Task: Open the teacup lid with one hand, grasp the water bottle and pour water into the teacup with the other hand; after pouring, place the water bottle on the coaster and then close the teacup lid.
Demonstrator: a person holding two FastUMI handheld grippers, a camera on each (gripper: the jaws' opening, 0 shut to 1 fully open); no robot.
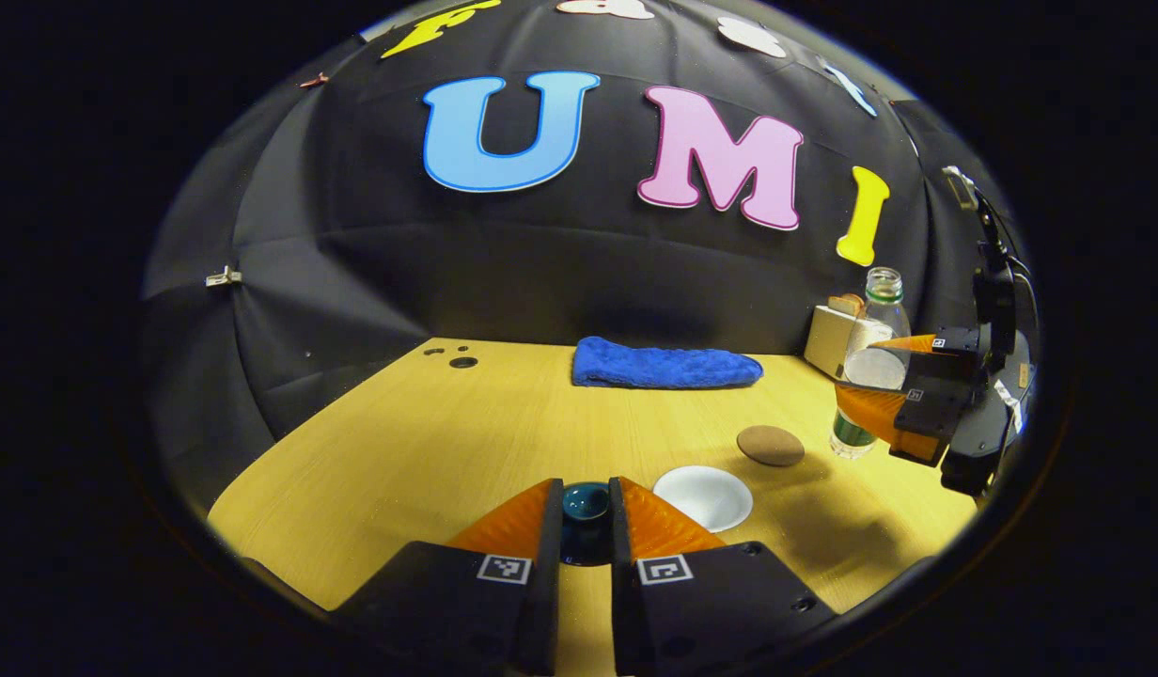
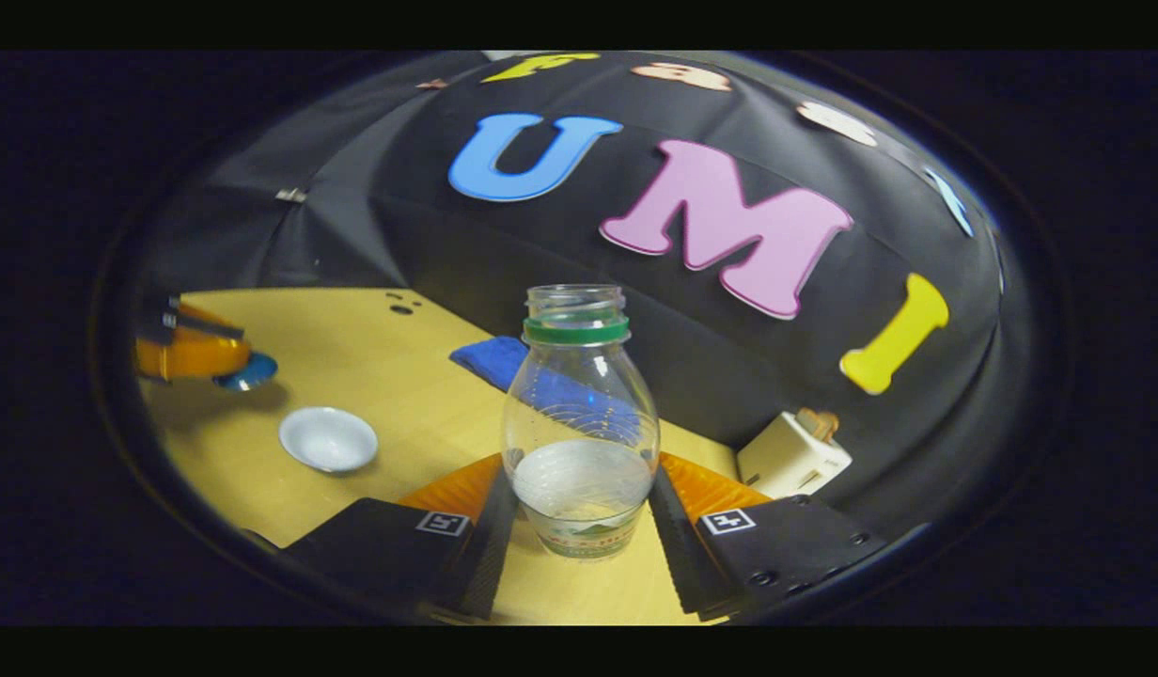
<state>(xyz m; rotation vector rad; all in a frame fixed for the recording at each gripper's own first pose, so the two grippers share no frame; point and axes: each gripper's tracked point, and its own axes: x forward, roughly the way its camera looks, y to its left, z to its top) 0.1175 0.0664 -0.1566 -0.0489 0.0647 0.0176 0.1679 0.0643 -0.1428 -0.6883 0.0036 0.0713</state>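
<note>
left gripper (image 1: 586,512): fingers closed in on the teacup lid (image 1: 586,501); the dark teal lid is clamped between both fingers and seems to be held above the table (image 1: 400,442), though contact with the top cannot be ruled out.
lid orientation: knob side faces the camera in the left gripper view; in the right gripper view the lid (image 2: 246,372) is seen as a flat disc at the far left, clear of the table, below the left gripper (image 2: 195,355).
right gripper (image 2: 579,512): fingers pressed on both sides of the water bottle (image 2: 580,423) at its lower body; grasp is seen too in the left gripper view, right gripper (image 1: 880,390) on the bottle (image 1: 870,362).
bottle axis: long axis vertical, open mouth up, no cap, green ring at the neck; partly filled with water. Base sits near the table; contact cannot be told.
teacup (image 1: 703,496): white, open, on the table just right of the left gripper; also seen at (image 2: 328,438), well apart from the bottle.
coaster (image 1: 770,445): brown disc, between teacup and bottle, bare.
blue towel (image 1: 665,367): at the table's back edge.
white box (image 2: 791,456): behind the bottle, by the wall.
</note>
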